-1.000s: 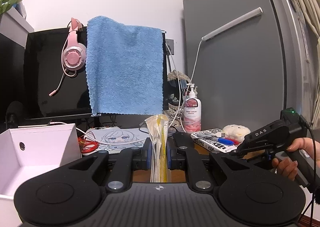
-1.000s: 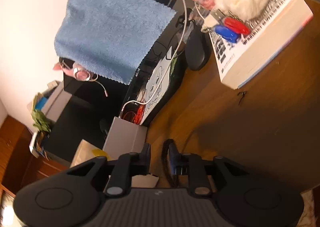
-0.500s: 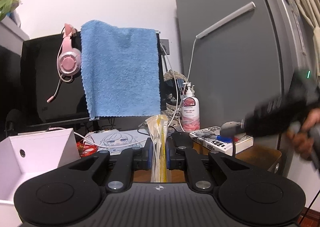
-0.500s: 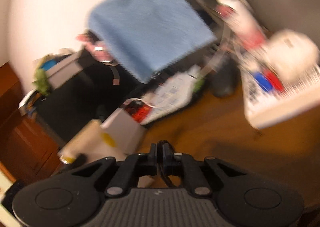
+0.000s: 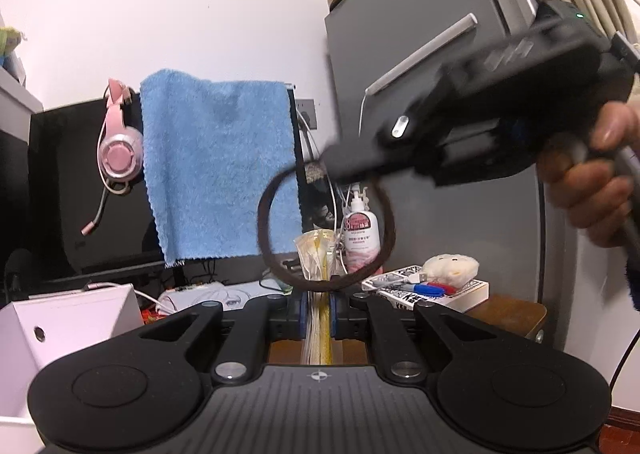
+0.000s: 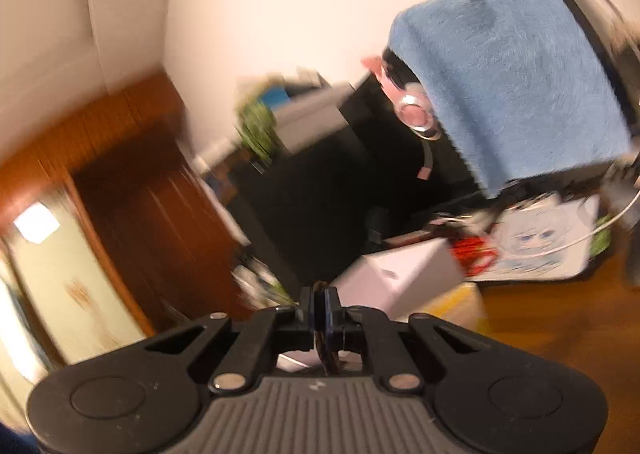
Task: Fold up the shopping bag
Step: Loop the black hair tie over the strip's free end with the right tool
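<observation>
My left gripper (image 5: 318, 310) is shut on the folded shopping bag (image 5: 318, 258), a flat bundle of clear and yellow plastic that stands upright between the fingers. In the left wrist view my right gripper (image 5: 332, 170) is held by a hand (image 5: 592, 182) up at the right, its tip above the bag. A dark brown elastic loop (image 5: 264, 230) hangs from that tip in front of the bag's top. In the blurred right wrist view the right gripper (image 6: 319, 310) is shut on the dark band (image 6: 322, 354).
A blue towel (image 5: 216, 170) hangs over a black monitor, with a pink headset (image 5: 120, 150) beside it. A white box (image 5: 72, 318) stands at the left. A lotion bottle (image 5: 362, 238), a book (image 5: 432, 288) and a plush toy (image 5: 450, 268) lie before a grey fridge (image 5: 460, 94).
The right gripper shut on the dark loop, rose from the table and swung up in front of the left gripper. The left gripper lifted a little with the bag.
</observation>
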Motion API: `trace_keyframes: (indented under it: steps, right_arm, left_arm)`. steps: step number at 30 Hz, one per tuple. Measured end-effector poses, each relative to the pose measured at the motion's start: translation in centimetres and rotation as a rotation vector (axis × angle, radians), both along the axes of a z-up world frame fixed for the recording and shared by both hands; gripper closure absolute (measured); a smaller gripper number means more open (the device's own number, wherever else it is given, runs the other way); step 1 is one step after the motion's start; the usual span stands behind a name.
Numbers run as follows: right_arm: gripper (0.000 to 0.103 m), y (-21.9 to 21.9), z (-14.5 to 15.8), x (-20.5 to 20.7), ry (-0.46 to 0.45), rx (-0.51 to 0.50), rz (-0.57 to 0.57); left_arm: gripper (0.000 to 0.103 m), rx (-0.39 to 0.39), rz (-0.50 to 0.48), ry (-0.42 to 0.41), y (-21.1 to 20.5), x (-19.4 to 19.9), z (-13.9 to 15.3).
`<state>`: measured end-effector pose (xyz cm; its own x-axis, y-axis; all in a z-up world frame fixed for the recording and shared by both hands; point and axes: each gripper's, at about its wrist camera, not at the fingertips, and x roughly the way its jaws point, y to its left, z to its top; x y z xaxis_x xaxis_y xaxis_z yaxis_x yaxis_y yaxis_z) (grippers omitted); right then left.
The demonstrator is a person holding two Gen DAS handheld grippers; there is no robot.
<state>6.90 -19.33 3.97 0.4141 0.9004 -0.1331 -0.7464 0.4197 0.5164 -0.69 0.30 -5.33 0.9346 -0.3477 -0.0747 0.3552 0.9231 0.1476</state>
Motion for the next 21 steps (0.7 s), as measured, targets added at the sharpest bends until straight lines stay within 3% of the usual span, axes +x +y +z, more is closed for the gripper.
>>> trace_keyframes:
  steps: [4, 13, 21]
  right_arm:
    - [0.099, 1.3, 0.3, -0.3, -0.101, -0.155, -0.105]
    - [0.099, 2.3, 0.8, -0.6, -0.233, -0.324, -0.228]
    - [0.101, -0.2, 0.0, 1.6, -0.093, -0.213, -0.180]
  left_arm:
    - [0.094, -0.001, -0.006, -0.024, 0.3, -0.7, 0.2]
    - [0.095, 0.011, -0.040, -0.088, 0.3, -2.5, 0.3]
    - [0.097, -0.003, -0.056, -0.137, 0.4, -3.7, 0.1]
